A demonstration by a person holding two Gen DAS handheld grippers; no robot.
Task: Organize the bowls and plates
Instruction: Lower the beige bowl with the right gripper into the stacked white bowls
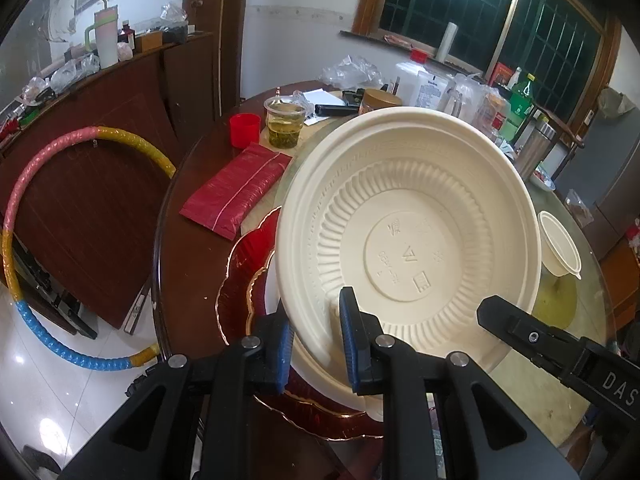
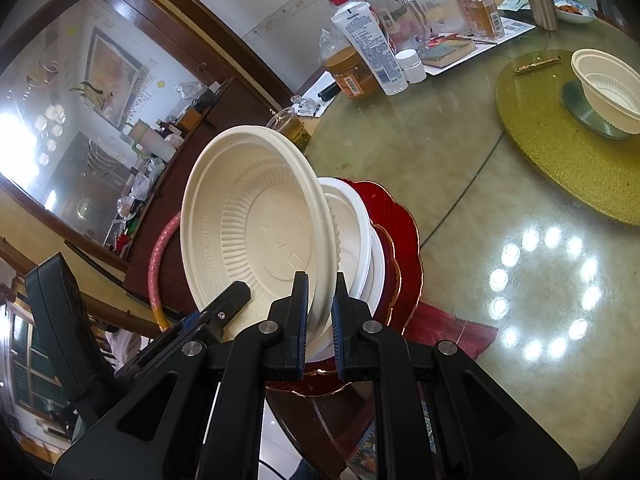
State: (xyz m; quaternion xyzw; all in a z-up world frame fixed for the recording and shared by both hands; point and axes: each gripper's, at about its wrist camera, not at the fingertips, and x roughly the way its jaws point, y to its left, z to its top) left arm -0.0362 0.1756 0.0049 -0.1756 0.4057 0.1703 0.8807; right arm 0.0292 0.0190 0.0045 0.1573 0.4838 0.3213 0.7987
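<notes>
A large cream plastic bowl [image 1: 408, 236] is held tilted above a stack of a white bowl [image 2: 352, 232] and red scalloped plates [image 1: 244, 276] at the table edge. My left gripper [image 1: 316, 340] is shut on the large bowl's rim. My right gripper [image 2: 320, 312] is shut on the rim of the same bowl [image 2: 256, 240] from the other side; its finger also shows in the left wrist view [image 1: 520, 324]. The red plates [image 2: 404, 236] lie under the white bowl. A small cream bowl [image 2: 608, 84] stands on the gold turntable [image 2: 560, 152].
On the glass round table [image 2: 460, 200] stand a red cup [image 1: 245, 130], a cup of tea [image 1: 285, 122], a red packet [image 1: 236, 192], bottles and jars [image 2: 368, 44]. A hula hoop [image 1: 24, 216] leans on the wooden cabinet [image 1: 100, 184] at the left.
</notes>
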